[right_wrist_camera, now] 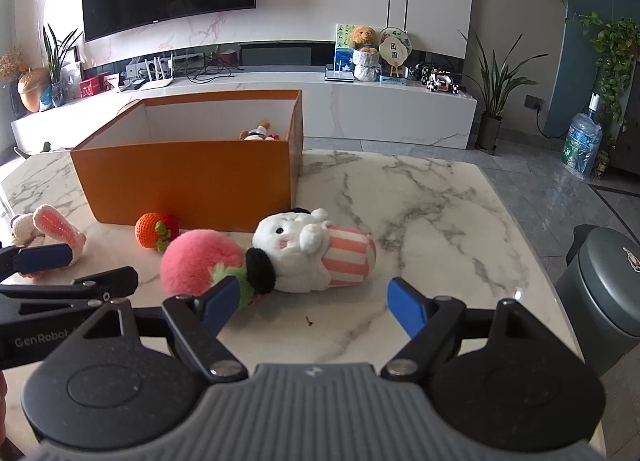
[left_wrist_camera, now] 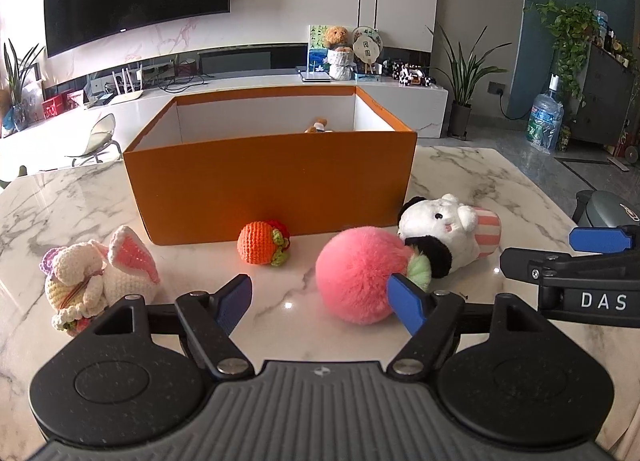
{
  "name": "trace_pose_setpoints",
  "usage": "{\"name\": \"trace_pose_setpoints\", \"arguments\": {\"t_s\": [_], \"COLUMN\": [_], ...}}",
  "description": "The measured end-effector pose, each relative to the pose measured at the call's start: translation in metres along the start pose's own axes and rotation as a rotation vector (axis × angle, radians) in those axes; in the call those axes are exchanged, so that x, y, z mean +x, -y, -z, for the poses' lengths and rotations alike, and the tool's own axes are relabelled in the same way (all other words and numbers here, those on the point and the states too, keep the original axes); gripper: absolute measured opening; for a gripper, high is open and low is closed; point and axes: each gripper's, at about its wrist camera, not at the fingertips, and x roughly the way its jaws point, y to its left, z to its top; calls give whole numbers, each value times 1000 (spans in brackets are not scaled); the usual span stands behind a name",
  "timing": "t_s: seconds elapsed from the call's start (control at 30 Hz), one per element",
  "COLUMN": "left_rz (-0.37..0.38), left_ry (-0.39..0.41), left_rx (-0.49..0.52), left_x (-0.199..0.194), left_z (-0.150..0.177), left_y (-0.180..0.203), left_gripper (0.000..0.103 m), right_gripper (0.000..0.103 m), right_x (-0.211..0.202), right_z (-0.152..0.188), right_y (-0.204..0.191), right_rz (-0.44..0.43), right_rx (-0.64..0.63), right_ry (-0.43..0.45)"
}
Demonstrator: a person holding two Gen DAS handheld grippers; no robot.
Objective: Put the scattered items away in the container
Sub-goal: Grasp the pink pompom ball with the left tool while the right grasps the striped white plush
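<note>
An orange box (left_wrist_camera: 268,181) (right_wrist_camera: 188,177) stands open on the marble table (left_wrist_camera: 60,197) with a small plush toy (left_wrist_camera: 319,126) (right_wrist_camera: 258,131) inside. In front of it lie a crochet rabbit (left_wrist_camera: 100,273) (right_wrist_camera: 52,227), a crochet orange (left_wrist_camera: 260,242) (right_wrist_camera: 154,230), a pink fluffy ball (left_wrist_camera: 356,273) (right_wrist_camera: 200,261) and a white plush with a striped end (left_wrist_camera: 448,233) (right_wrist_camera: 312,253). My left gripper (left_wrist_camera: 320,301) is open and empty, just short of the pink ball. My right gripper (right_wrist_camera: 310,303) is open and empty, just short of the white plush.
A grey round bin (right_wrist_camera: 604,289) stands off the table's right edge. The right gripper's fingers (left_wrist_camera: 600,239) show at the right of the left wrist view; the left gripper's fingers (right_wrist_camera: 44,257) show at the left of the right wrist view. A TV cabinet runs behind.
</note>
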Motion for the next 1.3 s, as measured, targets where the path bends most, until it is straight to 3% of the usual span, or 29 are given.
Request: {"name": "trace_pose_setpoints", "arguments": {"t_s": [0.47, 0.9, 1.13, 1.3], "left_rz": [40, 118, 151, 172], "left_ry": [-62, -108, -120, -144], "left_rx": [13, 30, 65, 49], "left_x": [53, 93, 105, 112], "left_z": [-1, -14, -16, -15], "left_y": [8, 11, 18, 18], "left_gripper": [88, 89, 89, 90], "right_gripper": [83, 83, 83, 89], "right_x": [43, 77, 105, 122], "right_z": [1, -29, -41, -45], "right_y": [12, 26, 31, 42], "right_rz": [29, -3, -76, -156], "right_rx": [5, 1, 19, 101], "right_ry": [-67, -29, -35, -58]}}
